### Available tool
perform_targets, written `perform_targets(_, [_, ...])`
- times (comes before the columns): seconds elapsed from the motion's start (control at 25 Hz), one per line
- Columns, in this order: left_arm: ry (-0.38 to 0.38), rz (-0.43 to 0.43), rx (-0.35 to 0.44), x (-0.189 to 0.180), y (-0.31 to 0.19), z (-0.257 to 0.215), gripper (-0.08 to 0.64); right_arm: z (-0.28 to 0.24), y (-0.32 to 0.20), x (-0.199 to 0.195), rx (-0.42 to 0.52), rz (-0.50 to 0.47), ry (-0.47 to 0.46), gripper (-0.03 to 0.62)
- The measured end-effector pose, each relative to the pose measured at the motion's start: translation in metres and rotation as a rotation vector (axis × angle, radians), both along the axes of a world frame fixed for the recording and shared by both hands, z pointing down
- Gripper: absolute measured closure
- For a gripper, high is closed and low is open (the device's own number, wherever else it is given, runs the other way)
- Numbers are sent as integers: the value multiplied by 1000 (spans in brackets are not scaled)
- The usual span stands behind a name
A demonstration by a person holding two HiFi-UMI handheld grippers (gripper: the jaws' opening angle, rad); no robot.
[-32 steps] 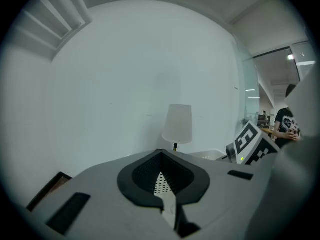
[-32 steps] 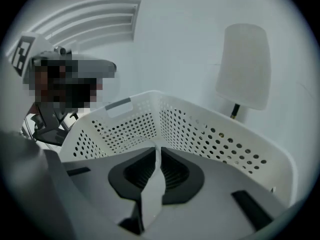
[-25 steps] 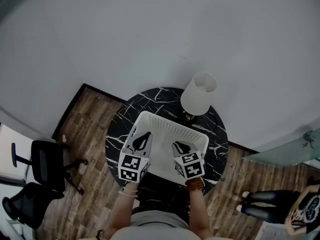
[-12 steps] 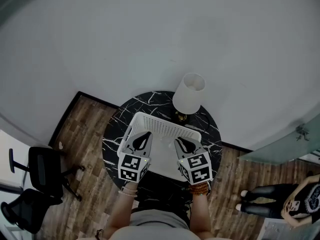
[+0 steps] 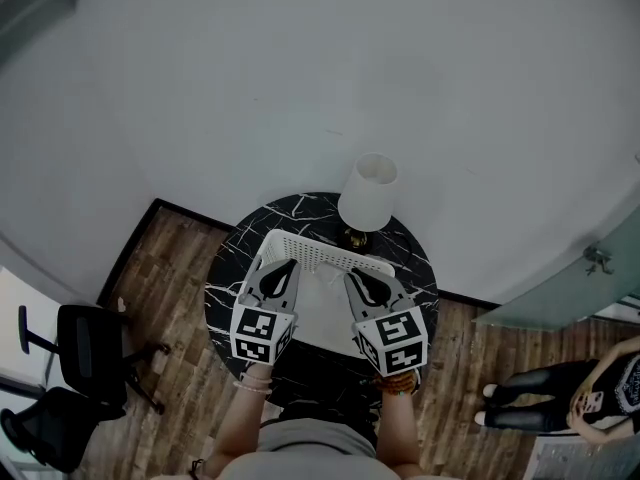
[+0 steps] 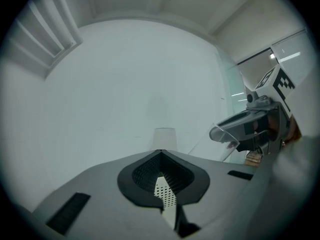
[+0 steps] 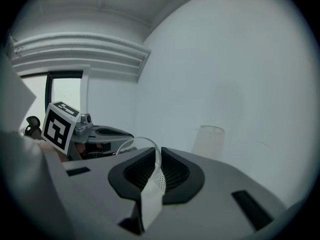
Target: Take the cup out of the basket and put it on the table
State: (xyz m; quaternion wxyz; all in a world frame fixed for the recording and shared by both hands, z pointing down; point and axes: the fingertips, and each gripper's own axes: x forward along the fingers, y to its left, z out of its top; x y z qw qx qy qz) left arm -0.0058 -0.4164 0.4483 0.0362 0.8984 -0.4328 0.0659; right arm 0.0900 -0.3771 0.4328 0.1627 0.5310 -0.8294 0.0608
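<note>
Lamp (image 5: 366,193) close behind basket (image 5: 318,255), wall (image 5: 300,68) beyond, bare table (image 5: 227,270) open at both sides.

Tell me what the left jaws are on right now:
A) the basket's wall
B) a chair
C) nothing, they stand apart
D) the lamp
A: in the left gripper view, the left gripper has its jaws closed on a white perforated strip, the wall of the basket.
</note>
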Motion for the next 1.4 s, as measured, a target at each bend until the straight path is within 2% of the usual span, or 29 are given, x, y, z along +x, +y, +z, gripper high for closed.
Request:
perform_targets(0.44, [4, -9, 54, -1, 10, -26, 555, -30, 16, -5, 72, -21, -24, 554])
perform_targets(1.4, [-6, -12, 76, -5, 19, -34, 555, -33, 24, -8, 93, -38, -51, 554])
